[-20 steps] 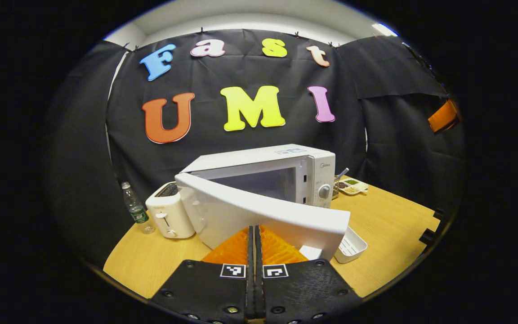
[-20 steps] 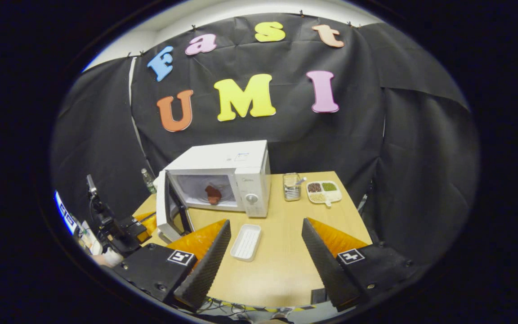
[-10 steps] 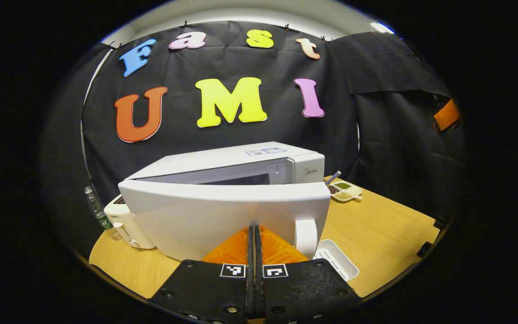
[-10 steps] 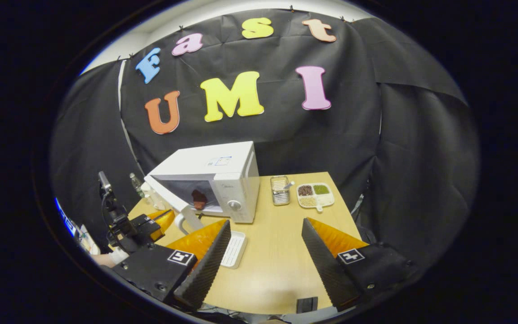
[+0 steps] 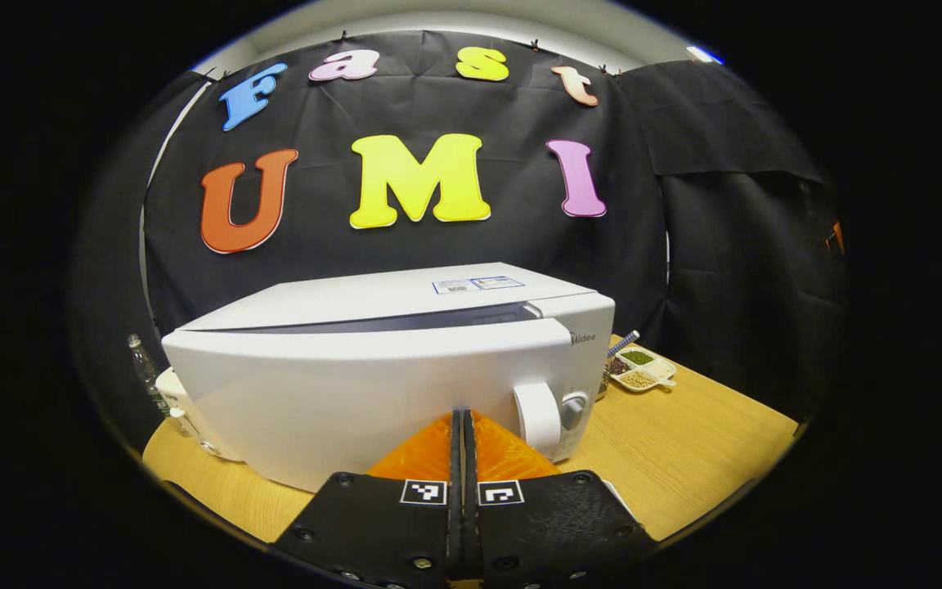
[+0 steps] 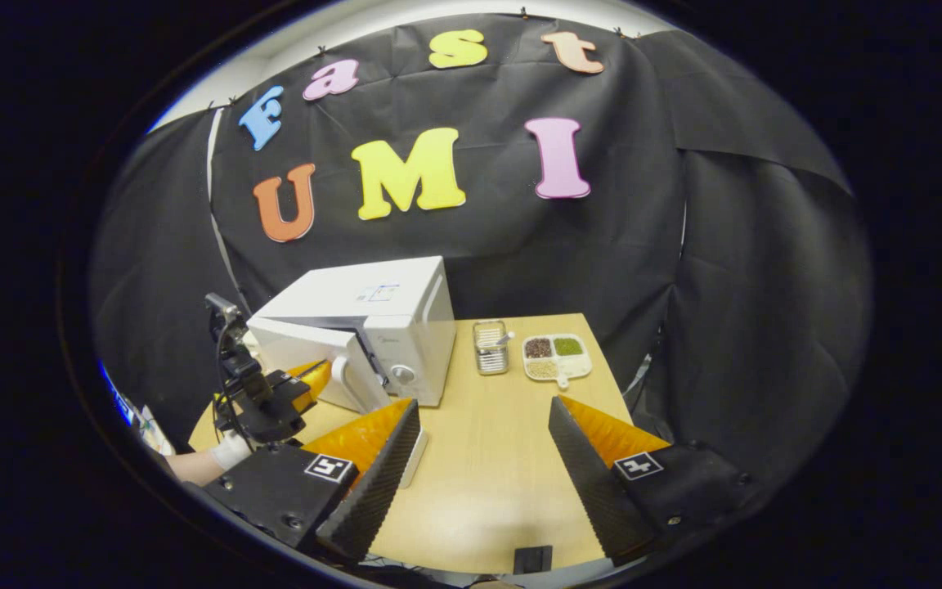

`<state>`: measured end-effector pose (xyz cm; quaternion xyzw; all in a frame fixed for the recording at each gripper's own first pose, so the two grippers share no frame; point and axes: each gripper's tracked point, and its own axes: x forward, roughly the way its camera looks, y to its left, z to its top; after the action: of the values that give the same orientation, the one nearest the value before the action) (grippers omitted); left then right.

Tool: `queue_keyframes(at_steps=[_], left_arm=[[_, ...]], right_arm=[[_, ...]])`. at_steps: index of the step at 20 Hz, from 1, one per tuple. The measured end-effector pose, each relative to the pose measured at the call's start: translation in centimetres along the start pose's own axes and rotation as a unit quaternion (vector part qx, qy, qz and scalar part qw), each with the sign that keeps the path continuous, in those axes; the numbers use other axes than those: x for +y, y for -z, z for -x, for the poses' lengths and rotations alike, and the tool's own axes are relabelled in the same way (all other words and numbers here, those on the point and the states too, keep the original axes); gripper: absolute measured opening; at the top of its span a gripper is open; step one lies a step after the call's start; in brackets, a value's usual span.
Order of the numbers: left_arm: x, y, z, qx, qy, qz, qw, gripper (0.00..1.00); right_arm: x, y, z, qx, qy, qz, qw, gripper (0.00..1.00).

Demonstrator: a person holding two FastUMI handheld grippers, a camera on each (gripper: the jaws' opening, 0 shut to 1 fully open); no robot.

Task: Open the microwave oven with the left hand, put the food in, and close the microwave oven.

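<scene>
Since the earlier frame, the microwave door (image 5: 356,393) is swinging much closer to the microwave (image 6: 373,315), leaving only a thin gap at its top edge. Clenched on nothing, the left gripper (image 5: 463,425) is pushing with its tips against the door, just beside the door handle (image 5: 538,415). Well in front of the microwave, the right gripper (image 6: 483,442) is hanging released. I judge the food is lying inside, hidden now. If the tips are sliding sideways, the door may stay unlatched.
</scene>
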<state>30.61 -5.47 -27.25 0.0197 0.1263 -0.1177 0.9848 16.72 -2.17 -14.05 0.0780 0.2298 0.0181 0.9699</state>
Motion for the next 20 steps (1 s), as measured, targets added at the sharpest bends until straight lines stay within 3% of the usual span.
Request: queue_keyframes(at_steps=[10, 11, 12, 20], left_arm=[[-0.5, -0.3, -2.4, 0.003, -0.016, 0.007, 1.000, 0.00], [-0.5, -0.4, -2.8, 0.002, -0.017, 0.004, 1.000, 0.00], [-0.3, -0.4, -3.0, 0.011, -0.020, 0.003, 1.000, 0.00], [0.8, -0.5, -0.7, 0.008, -0.051, 0.009, 0.999, 0.00]], right_arm=[[-2.5, 0.8, -0.2, 0.020, 0.005, -0.006, 1.000, 1.00], [-2.5, 0.7, -0.2, 0.020, 0.003, -0.003, 1.000, 0.91], [-2.4, 0.5, -0.4, 0.019, 0.001, -0.001, 1.000, 1.00], [-1.6, 1.0, -0.3, 0.023, -0.010, 0.010, 1.000, 1.00]])
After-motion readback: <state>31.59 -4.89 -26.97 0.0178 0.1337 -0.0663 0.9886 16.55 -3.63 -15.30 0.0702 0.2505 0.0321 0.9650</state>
